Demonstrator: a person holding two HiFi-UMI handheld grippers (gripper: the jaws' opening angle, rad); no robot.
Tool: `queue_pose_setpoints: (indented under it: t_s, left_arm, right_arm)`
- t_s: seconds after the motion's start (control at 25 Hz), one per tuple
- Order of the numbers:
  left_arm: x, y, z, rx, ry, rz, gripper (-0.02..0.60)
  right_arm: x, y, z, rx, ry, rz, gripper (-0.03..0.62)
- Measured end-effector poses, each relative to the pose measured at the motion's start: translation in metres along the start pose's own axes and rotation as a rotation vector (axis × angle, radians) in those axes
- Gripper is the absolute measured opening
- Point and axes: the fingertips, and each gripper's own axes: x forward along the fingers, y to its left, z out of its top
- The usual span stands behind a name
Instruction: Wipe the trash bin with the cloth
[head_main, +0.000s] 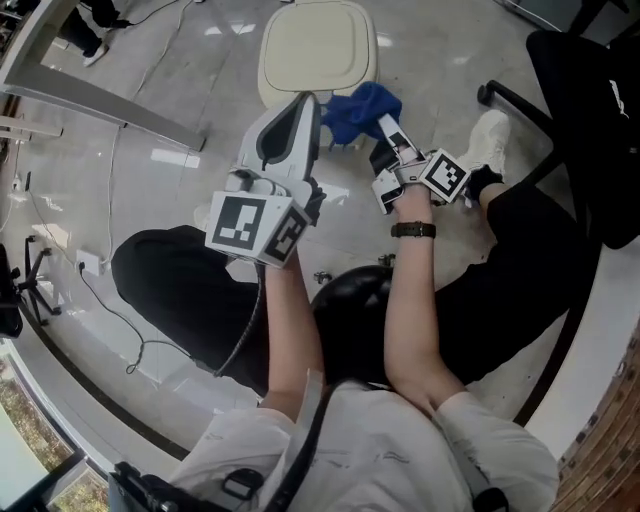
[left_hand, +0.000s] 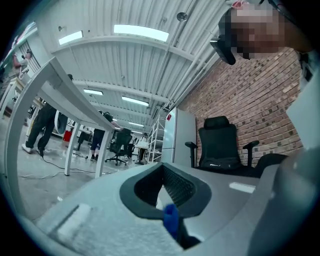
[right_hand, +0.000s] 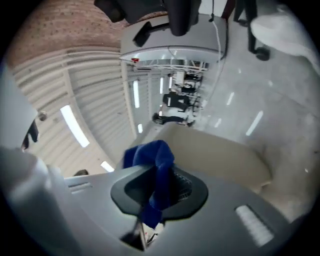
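At the lower centre of the head view, the person's bare forearms reach forward, with a black wristwatch (head_main: 413, 229) on the right one. Mid-frame, the left gripper (head_main: 303, 103) has its jaws drawn together, and what looks like a small blue corner of cloth is pinched at their near end. Just to its right, the right gripper (head_main: 385, 125) is clamped on the blue cloth (head_main: 355, 110), which bunches above its jaws and hangs down between them. Just beyond, at top centre, the cream trash bin (head_main: 318, 50) stands on the pale floor with its lid closed. A black office chair (head_main: 580, 100) fills the upper right.
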Motion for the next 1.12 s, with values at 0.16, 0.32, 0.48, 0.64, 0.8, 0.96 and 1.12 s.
queue_pose_setpoints:
  t_s: [0.16,0.32,0.48,0.64,0.8,0.96,1.12]
  left_arm:
    - [0.002,0.017,-0.012,-0.002,0.022,0.030,0.000]
    - [0.007,0.040,-0.030,-0.013,0.050,0.075,0.000]
    - [0.020,0.044,-0.043,-0.043,0.058,0.151,0.000]
    - [0.020,0.043,-0.043,-0.022,0.038,0.230,0.000]
    - [0.025,0.043,-0.034,0.053,0.050,0.321,0.000]
    - [0.021,0.025,-0.023,0.094,0.051,0.449,0.000]
    - [0.006,0.011,-0.012,0.112,0.031,0.535,0.000]
  right_arm:
    - [-0.022,-0.143,-0.060,0.132,0.082,-0.400,0.041]
    - [-0.025,-0.239,-0.100,0.182,0.150,-0.621,0.041]
    - [-0.040,-0.294,-0.105,0.180,0.300,-0.775,0.041]
    - [-0.036,-0.291,-0.099,0.113,0.426,-0.752,0.041]
    - [-0.042,-0.250,-0.086,0.026,0.512,-0.669,0.043]
    - [-0.025,-0.192,-0.050,0.001,0.488,-0.534,0.043]
    - [0.015,-0.100,-0.012,-0.070,0.428,-0.314,0.043]
